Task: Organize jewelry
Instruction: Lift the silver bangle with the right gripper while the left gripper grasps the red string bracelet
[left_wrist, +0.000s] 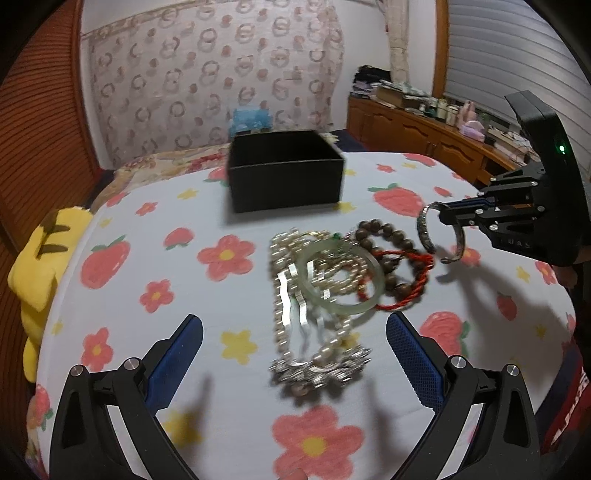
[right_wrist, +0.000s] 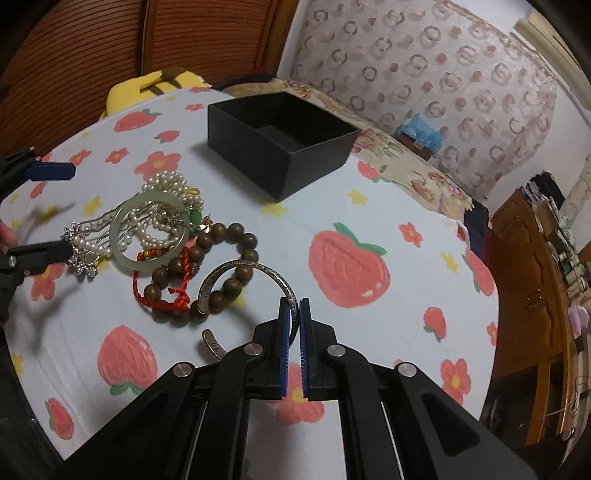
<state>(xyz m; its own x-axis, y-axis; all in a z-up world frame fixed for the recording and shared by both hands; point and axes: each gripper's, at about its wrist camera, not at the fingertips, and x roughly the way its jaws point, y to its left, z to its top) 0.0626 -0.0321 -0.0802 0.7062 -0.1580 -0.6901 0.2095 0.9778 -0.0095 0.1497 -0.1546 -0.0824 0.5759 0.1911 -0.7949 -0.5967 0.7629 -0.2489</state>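
An engraved silver open cuff bangle (right_wrist: 258, 273) is being pinched by the right hand-held gripper (right_wrist: 294, 314), near the black open box (right_wrist: 280, 144); the left hand-held gripper (left_wrist: 295, 354) is being held spread over the pearl-and-silver pile (left_wrist: 317, 317).

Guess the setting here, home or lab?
Likely a home bedroom: the jewelry pile lies on a bed's strawberry-print sheet, with a patterned curtain behind and a cluttered wooden cabinet along the wall.
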